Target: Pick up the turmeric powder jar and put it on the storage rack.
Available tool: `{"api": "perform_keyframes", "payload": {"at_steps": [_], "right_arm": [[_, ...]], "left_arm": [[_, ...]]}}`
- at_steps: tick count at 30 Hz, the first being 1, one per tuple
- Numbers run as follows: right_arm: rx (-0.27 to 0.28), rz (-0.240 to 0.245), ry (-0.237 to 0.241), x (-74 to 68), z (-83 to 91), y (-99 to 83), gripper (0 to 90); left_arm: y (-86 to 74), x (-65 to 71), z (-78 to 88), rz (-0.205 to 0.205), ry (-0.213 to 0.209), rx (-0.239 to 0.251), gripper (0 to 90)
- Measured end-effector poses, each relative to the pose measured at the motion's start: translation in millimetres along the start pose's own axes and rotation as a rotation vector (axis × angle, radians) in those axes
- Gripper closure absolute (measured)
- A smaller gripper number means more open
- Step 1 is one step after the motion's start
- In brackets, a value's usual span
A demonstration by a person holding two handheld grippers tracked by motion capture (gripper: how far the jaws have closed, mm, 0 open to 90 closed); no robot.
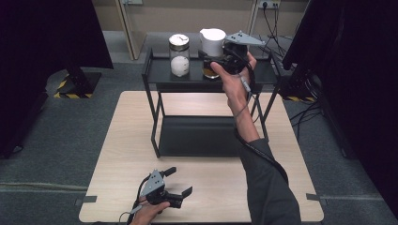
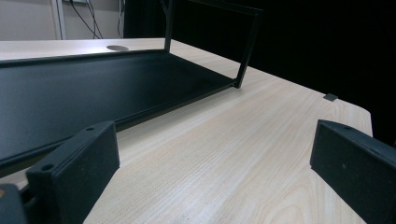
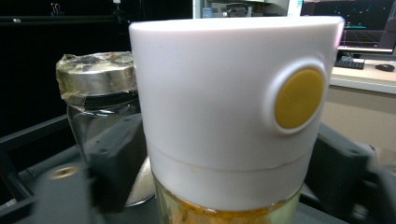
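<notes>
The bottle [image 3: 229, 116] on the shelf [image 1: 159, 70] is straddled by the right hand-held gripper [image 1: 220, 63], seemingly not yet clamped. Jaws should be closed squarely below the white cap. The left hand-held gripper [image 1: 180, 183] is held wide, empty.

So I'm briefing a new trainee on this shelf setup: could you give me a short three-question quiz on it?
1. True or false: the left gripper holds a jar.
2. What colour is the round button on the white-capped bottle?
3. Beside the bottle on the rack's top shelf stands: A) a metal-lidded glass jar B) a bowl C) a mug

Key: 1 false, it is open over the table; 2 yellow; 3 A.
</notes>
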State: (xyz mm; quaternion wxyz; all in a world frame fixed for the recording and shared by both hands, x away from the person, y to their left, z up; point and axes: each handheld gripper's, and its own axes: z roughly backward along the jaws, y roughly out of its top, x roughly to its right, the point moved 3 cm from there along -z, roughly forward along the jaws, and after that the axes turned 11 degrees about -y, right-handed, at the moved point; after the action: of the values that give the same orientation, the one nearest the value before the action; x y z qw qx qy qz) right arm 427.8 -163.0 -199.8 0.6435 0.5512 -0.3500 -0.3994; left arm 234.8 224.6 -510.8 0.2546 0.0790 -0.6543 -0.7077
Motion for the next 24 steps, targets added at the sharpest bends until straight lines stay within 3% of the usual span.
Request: {"api": "perform_keyframes", "payload": {"at_steps": [3, 8, 24], "right_arm": [[-0.005, -0.003, -0.016, -1.5, 1.9, 0.6, 8.2], [0.003, -0.014, -0.035, 0.4, 8.4, -0.8, 2.8], [0.036, -0.022, 0.039, 19.6, 29.5, -13.8, 0.4]], "left_arm": [[-0.1, 0.0, -0.2, -0.001, -0.001, -0.001, 0.7], [-0.1, 0.1, -0.2, -0.001, 0.000, -0.001, 0.7], [-0.4, -0.5, -0.8, 0.003, 0.001, -0.006, 0.7]]}}
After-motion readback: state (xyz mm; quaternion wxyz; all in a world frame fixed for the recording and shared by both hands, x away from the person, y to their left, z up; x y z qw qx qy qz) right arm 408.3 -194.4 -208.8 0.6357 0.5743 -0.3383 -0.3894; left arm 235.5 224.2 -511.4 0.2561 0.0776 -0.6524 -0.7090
